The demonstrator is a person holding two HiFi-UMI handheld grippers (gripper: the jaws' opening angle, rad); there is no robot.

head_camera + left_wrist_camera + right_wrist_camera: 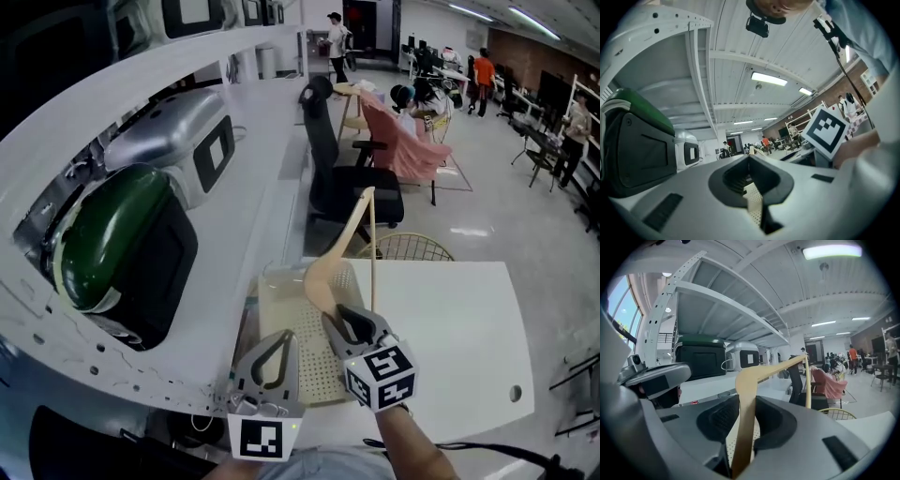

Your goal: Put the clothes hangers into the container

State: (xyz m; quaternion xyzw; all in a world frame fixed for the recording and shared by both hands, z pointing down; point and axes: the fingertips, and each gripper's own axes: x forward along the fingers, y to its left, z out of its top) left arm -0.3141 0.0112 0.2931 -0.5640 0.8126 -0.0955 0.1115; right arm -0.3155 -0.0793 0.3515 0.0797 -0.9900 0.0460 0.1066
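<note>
One pale wooden clothes hanger (352,246) clamped in right gripper (351,322) | above cream perforated plastic container (323,371) | left gripper (280,339) closed, empty

Wooden hanger (332,270) in right tongs (341,321), container (317,377) beneath

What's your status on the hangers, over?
Right gripper shut on wooden hanger, raised by the perforated container, not yet in. Left gripper jaws together, nothing gripped. Nothing seen in the way.
</note>
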